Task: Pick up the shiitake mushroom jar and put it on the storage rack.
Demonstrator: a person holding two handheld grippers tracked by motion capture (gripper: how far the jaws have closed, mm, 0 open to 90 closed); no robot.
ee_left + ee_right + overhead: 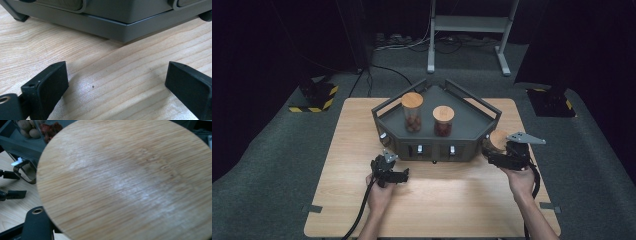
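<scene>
The right gripper (pixel 498 150) is clamped on a jar with a round bamboo lid (pixel 498 139), holding it at the right front corner of the dark grey rack (pixel 472 131). In the right gripper view that lid (pixel 130 180) is a flat disc of pale, fine-grained wood with a lighter worn streak across it, and one black jaw rises beside its lower left edge. A grey three-cornered plate sits on top of this gripper.

The left gripper (pixel 386 159) lies low on the table in front of the rack's left front corner, its jaws spread wide with nothing between them. In the left gripper view its pads (pixel 51 86) are matte black, rubbery rectangles with rounded edges, over bare wood.

The rack is an angular, many-sided metal or plastic stand with raised rails and small silver clips along its front. On its top shelf stand two clear jars with wooden lids: a taller jar (pixel 412 112) of pale brown nuts and a shorter jar (pixel 443 121) of dark red pieces.

The table (pixel 352 150) is light wood with straight grain. Around it lies grey carpet in a dark room, with black-and-yellow hazard tape (pixel 314 107) on weights and a grey metal frame (pixel 469 30) behind. No writing is readable.
</scene>
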